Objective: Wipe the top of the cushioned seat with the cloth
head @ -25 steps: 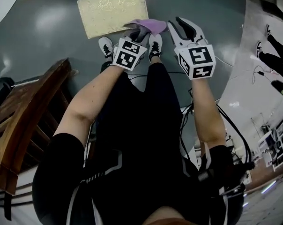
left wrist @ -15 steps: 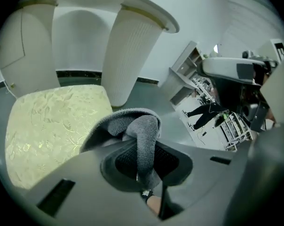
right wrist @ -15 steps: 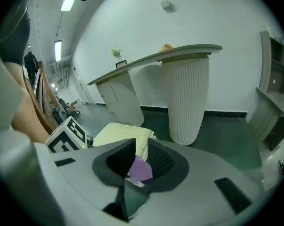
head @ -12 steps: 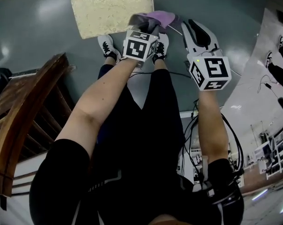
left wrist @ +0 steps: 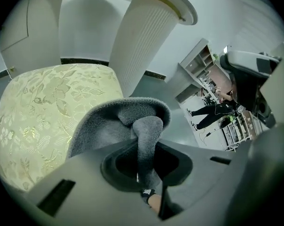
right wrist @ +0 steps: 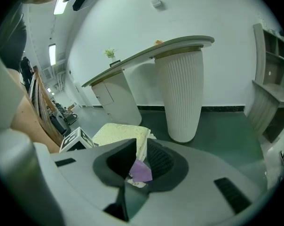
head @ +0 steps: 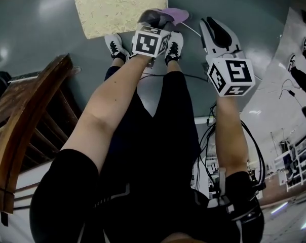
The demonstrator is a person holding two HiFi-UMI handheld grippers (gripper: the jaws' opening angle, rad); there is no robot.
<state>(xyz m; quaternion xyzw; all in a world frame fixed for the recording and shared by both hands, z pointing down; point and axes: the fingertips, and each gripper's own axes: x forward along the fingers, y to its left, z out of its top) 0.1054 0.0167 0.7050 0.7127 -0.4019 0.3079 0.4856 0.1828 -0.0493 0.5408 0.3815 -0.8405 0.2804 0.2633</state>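
Note:
The cushioned seat [head: 120,6], cream with a gold floral weave, lies low at the top of the head view and fills the left of the left gripper view [left wrist: 48,107]. My left gripper [head: 155,18] is shut on the cloth [head: 169,16], grey on one face and purple on the other, just off the seat's near right corner. In its own view the cloth [left wrist: 132,121] folds up out of the left gripper [left wrist: 144,149] and hides the tips. My right gripper [head: 207,22] hangs to the right; its jaws have just been closing, with a gap and nothing between them [right wrist: 139,147].
A curved wooden chair frame [head: 26,130] stands at the left. A white ribbed pedestal [right wrist: 179,93] holds up a counter behind the seat. My shoes [head: 112,47] stand close to the seat's near edge. Cables [head: 193,77] trail on the grey floor. Another person [head: 302,67] stands far right.
Both grippers have come down toward the seat. The left one rolled while carrying the cloth closer to the seat's corner. The right gripper's jaws stand narrower than before.

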